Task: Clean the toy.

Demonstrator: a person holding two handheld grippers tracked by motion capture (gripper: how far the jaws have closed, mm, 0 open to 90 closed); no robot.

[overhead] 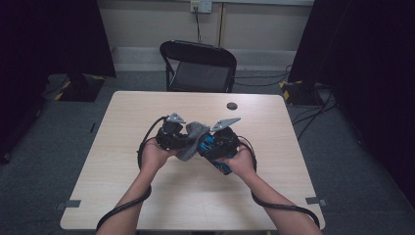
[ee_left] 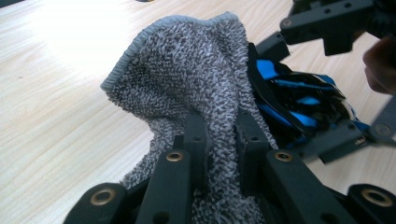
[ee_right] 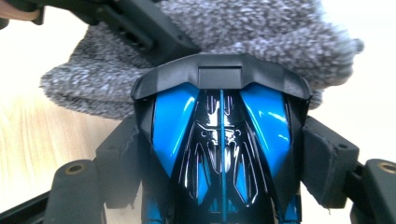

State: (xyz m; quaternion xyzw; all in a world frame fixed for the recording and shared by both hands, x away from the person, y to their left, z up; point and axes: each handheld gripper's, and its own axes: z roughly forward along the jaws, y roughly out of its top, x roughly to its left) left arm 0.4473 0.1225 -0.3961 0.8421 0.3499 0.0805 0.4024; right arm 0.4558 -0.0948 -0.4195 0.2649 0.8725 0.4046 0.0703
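grey cloth (ee_left: 187, 88) in left tool (ee_left: 222, 140), blue toy car (ee_right: 219, 140)

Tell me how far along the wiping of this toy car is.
Done: the left tool is shut on the grey cloth, and the right tool is clamped on the blue and black toy car. In hand: the cloth lies against the car's end, both held above the table. Left: how much has been wiped cannot be told; setting both things down has not yet happened.

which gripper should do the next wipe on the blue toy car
Left. The left gripper is shut on the grey cloth, which lies against the blue toy car; the right gripper clamps the car.
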